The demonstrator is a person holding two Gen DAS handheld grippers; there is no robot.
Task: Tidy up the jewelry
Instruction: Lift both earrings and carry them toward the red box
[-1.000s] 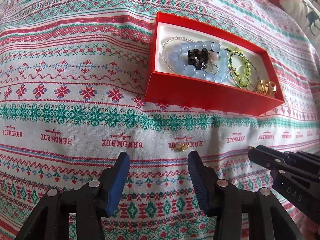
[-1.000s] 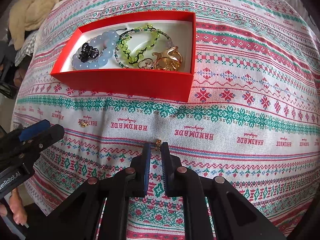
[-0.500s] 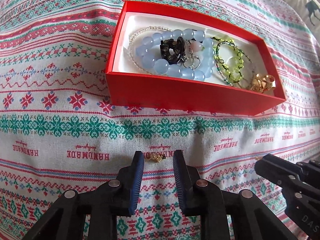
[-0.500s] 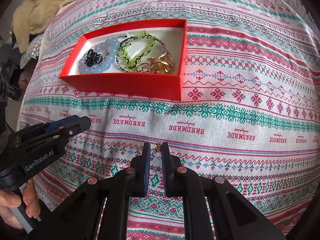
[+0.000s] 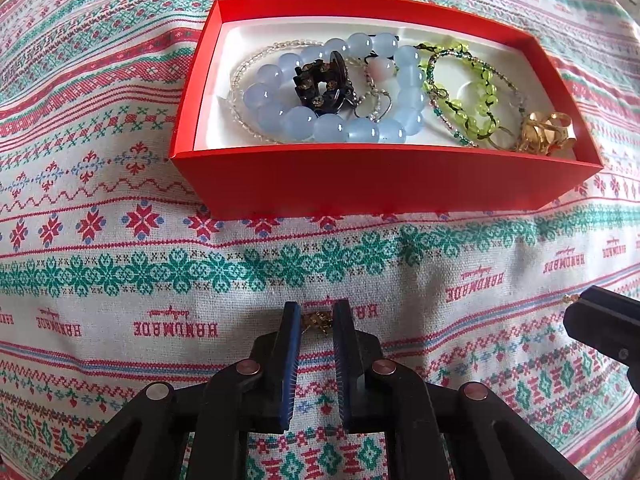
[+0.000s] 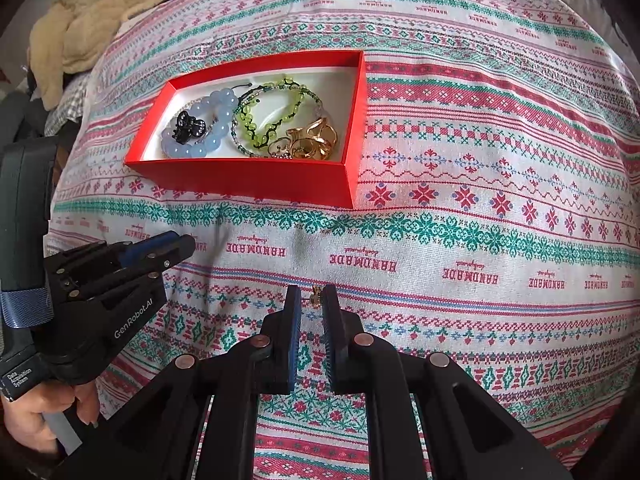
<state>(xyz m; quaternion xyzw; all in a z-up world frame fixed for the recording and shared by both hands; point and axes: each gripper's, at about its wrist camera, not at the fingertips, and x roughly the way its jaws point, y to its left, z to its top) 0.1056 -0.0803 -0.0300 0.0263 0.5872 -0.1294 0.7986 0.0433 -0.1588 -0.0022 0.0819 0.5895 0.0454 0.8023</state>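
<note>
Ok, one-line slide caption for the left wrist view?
Left hand-held gripper closing around a small gold earring on the cloth, red box just beyond.

- A home, likely a bedroom or living room.
- A patterned cloth (image 6: 460,216) printed "HANDMADE" covers a soft surface.
- A crumpled beige blanket (image 6: 92,16) lies beyond it.
- A red box (image 6: 256,178) holds jewelry.

Your box (image 5: 384,184) sits on the cloth (image 5: 120,280) beyond both grippers; inside it, the bead bracelet (image 5: 332,92) lies left of the rings (image 5: 546,132). One small earring (image 5: 317,321) lies between your left gripper's (image 5: 316,322) fingers, another (image 6: 317,294) between your right gripper's (image 6: 311,300).
</note>
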